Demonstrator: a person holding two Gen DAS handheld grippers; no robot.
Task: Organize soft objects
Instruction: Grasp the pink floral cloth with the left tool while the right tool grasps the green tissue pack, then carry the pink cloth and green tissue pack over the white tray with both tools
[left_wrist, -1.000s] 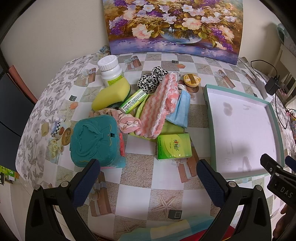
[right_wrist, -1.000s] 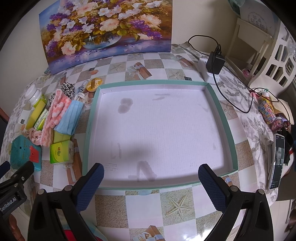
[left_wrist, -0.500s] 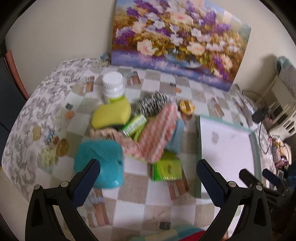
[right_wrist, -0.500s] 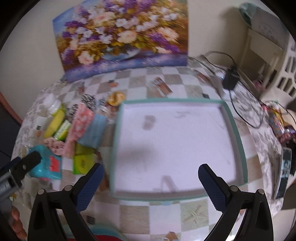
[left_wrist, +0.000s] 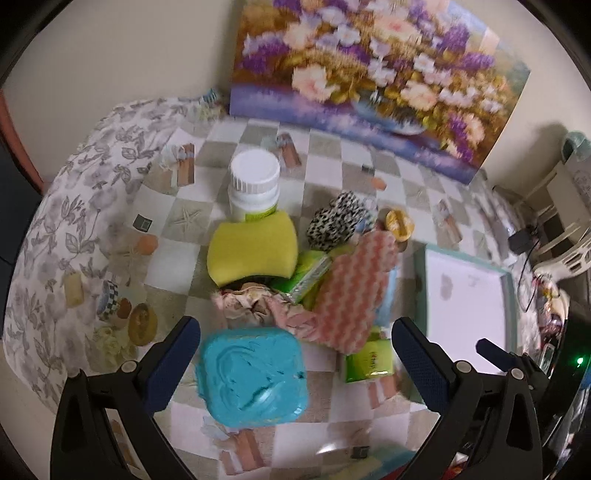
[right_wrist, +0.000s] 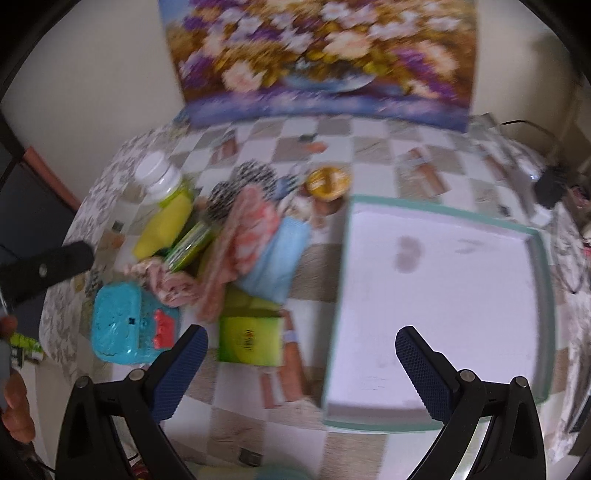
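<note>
both left gripper (left_wrist: 295, 354) and right gripper (right_wrist: 301, 352) spread wide holding nothing, teal pouch (left_wrist: 253, 376) nearest the left one, soft pile with pink cloth (left_wrist: 351, 288) and yellow sponge (left_wrist: 251, 254) beyond the pouch, tray (right_wrist: 439, 310) right of the pouch.

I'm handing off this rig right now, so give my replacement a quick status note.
Left gripper: open, holding nothing, above the teal pouch.
Right gripper: open, holding nothing, between the pile and the tray.
The yellow sponge, pink cloth, blue mask and green tissue pack lie on the table beside the tray.
Done: nothing is in the tray.
Left: all the sorting.
</note>
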